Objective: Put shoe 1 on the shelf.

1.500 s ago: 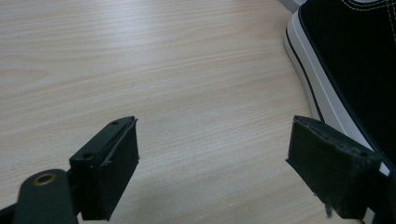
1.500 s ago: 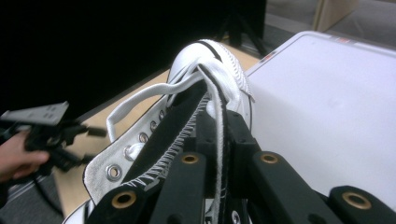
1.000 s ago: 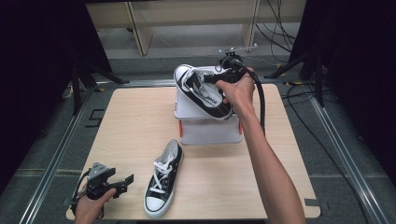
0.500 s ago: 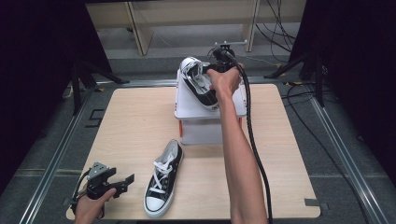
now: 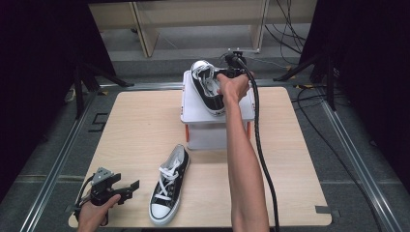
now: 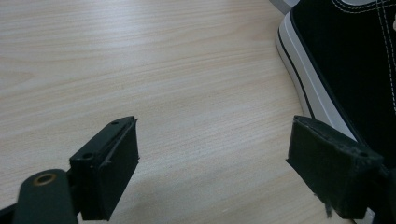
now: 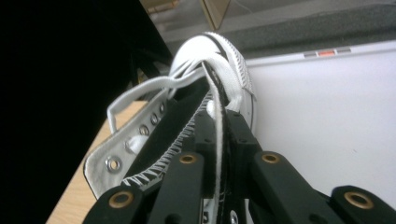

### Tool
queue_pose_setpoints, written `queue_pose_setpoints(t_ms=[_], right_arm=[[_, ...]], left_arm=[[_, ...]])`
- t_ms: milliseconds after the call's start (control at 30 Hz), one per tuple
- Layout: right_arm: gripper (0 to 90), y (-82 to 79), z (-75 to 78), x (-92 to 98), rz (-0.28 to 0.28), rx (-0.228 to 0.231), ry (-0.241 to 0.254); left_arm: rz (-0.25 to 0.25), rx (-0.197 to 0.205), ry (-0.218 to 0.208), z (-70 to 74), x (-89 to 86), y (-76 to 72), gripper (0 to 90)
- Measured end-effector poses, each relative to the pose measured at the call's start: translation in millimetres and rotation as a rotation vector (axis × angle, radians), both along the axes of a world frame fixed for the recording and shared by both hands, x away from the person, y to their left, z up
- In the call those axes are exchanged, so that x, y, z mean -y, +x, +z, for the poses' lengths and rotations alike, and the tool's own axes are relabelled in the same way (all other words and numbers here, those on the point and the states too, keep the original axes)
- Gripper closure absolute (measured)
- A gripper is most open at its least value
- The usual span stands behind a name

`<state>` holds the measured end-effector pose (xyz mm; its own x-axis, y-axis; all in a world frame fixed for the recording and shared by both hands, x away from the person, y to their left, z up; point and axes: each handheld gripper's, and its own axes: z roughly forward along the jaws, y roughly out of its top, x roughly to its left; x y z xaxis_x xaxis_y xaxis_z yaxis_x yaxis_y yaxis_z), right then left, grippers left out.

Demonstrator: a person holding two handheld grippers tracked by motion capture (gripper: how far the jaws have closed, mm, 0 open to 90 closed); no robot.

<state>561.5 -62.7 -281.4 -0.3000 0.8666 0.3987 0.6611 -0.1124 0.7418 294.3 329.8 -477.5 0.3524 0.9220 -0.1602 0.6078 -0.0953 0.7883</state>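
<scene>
Right claw (image 7: 217, 135) clamped on 1 side wall of the black high-top sneaker (image 5: 207, 87) atop the white box (image 5: 193, 108) at the worktop's 12 o'clock; thin pinch, shoe may slip off box; left claw (image 6: 212, 163) open, empty.

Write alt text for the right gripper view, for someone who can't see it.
The right hand-held gripper is clamped shut on the canvas side of a black-and-white sneaker, seen from close behind the jaws. White laces loop toward the rubber toe cap, above a white box lid and a wooden table edge.
</scene>
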Motion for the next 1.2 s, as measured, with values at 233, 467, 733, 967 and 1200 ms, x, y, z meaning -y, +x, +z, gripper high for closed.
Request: queue_pose_setpoints(t_ms=[233,467,733,967,1200], right_arm=[[85.5,-1.8,-4.9,7.7,0.021,-0.012,-0.002],[70.7,-8.1,7.1,11.8,0.062,-0.027,-0.065],[60.8,-42.1,27.9,18.9,0.297,0.072,-0.084],[69.3,-66.2,20.1,20.5,0.456,0.090,-0.145],[74.8,-62.1,14.3,12.0,0.484,0.071,-0.184]], left_arm=[[0.005,-0.002,0.013,-1.1,0.0,0.9,15.5],[0.005,-0.001,0.010,-1.1,0.0,0.5,15.5],[0.010,-0.010,-0.001,-2.4,1.3,0.9,15.5],[0.011,-0.015,0.035,-3.5,-0.2,1.6,15.5],[0.021,-0.020,0.029,-2.4,0.7,0.7,15.5]])
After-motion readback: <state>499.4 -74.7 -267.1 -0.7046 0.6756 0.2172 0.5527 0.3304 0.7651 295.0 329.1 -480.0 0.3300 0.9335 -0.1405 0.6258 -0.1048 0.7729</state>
